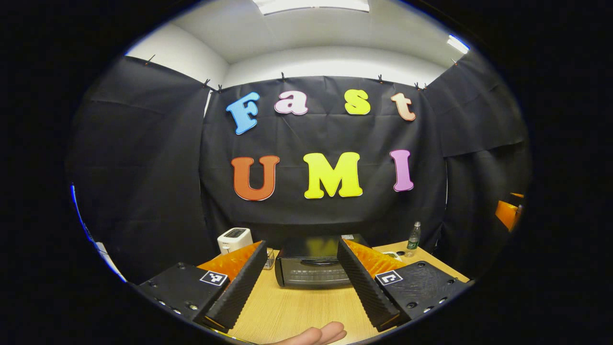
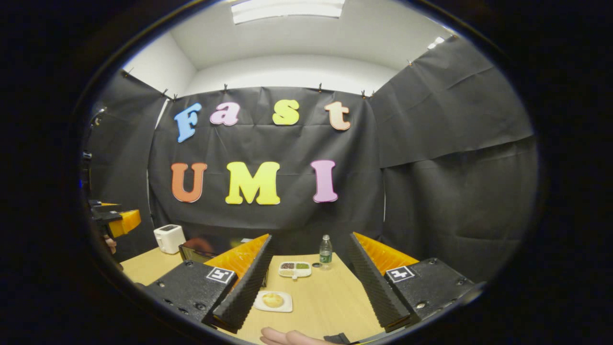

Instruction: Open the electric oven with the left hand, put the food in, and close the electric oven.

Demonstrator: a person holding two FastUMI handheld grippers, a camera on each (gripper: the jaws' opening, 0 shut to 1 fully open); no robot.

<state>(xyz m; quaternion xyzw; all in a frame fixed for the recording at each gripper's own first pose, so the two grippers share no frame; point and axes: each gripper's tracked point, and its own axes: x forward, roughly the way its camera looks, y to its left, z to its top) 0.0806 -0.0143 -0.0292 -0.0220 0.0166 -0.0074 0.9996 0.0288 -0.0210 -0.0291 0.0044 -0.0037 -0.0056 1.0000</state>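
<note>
The left gripper (image 1: 302, 282) was held above the wooden table (image 1: 297, 311), and its two fingers were spread wide apart with nothing between them. Straight ahead of it, seen through the gap between the fingers, the electric oven (image 1: 313, 268) was standing with its door shut. The dark handle ran along the top of the door. A white toaster (image 1: 234, 239) was set beyond the left finger, and a small water bottle (image 1: 414, 238) was standing beyond the right finger. A fingertip of the hand (image 1: 318, 334) could be seen under the gripper.

The right gripper (image 2: 309, 285) was held apart too, and nothing was gripped by it. The food, a round yellowish bun on a small white plate (image 2: 273, 301), was lying on the table just beside its left finger. A white divided dish (image 2: 295, 269) with dark and green bits was set farther ahead, between the fingers, and the bottle was just past that. A corner of the oven was seen beyond the left finger, and the other gripper was held far off to the left.

It looked like the very first step, since the door was not yet opened. Next, the left gripper would likely need to be moved forward to the handle, closed on it, and pulled back and down. The plate would best be picked up only after that.
</note>
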